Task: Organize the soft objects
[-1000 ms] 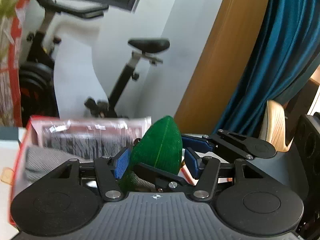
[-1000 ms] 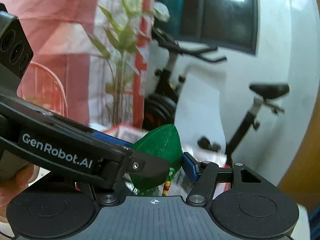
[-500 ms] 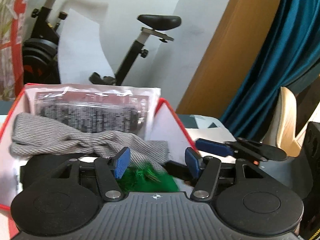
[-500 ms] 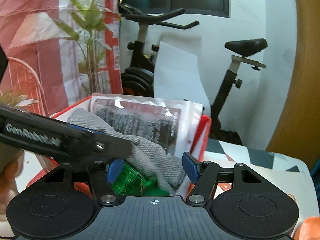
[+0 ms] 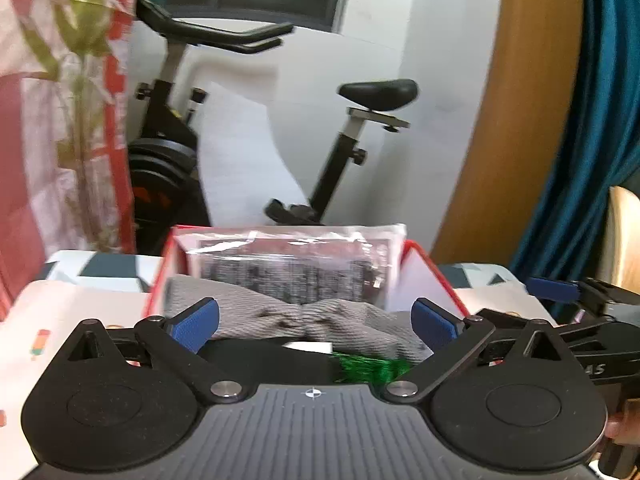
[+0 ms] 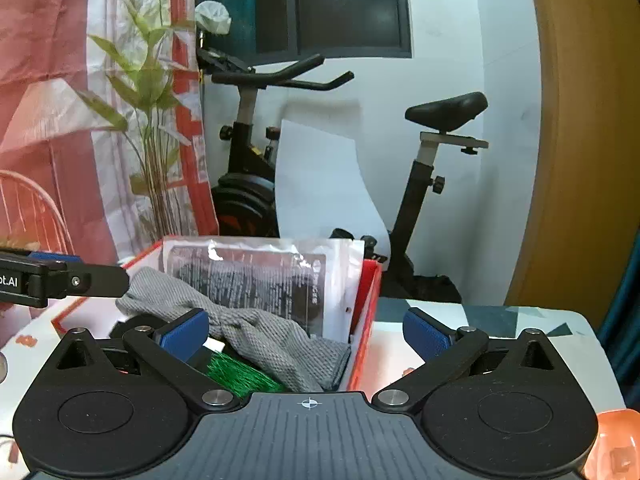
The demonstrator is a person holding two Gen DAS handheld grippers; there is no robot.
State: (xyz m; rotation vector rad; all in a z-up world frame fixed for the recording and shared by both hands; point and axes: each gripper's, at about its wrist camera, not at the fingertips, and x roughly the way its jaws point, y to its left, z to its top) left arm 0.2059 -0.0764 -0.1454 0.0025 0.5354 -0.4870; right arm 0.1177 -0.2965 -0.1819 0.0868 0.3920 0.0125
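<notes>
In the left wrist view a red box (image 5: pixel 436 276) on the table (image 5: pixel 80 312) holds a grey cloth (image 5: pixel 320 320), a plastic packet (image 5: pixel 288 268) against its far wall and a green toy (image 5: pixel 372 368) at its near edge; the left gripper (image 5: pixel 314 322), jaws just sprung wide and empty, hangs over them, an exercise bike (image 5: pixel 344 148) behind. In the right wrist view the box (image 6: pixel 366 320) holds the cloth (image 6: pixel 264 340), packet (image 6: pixel 260 280) and toy (image 6: pixel 236 376); the right gripper (image 6: pixel 306 330), jaws just spread and empty, points over the near right corner, the left gripper (image 6: pixel 52 278) over the left wall.

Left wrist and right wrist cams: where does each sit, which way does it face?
Left wrist: sits on the left gripper, looks forward over the red box; own open blue pads, right gripper at right edge.
Right wrist: sits on the right gripper, faces the same box; own open pads, left gripper at left edge.
Shared: box, grey cloth, green item, exercise bike.
</notes>
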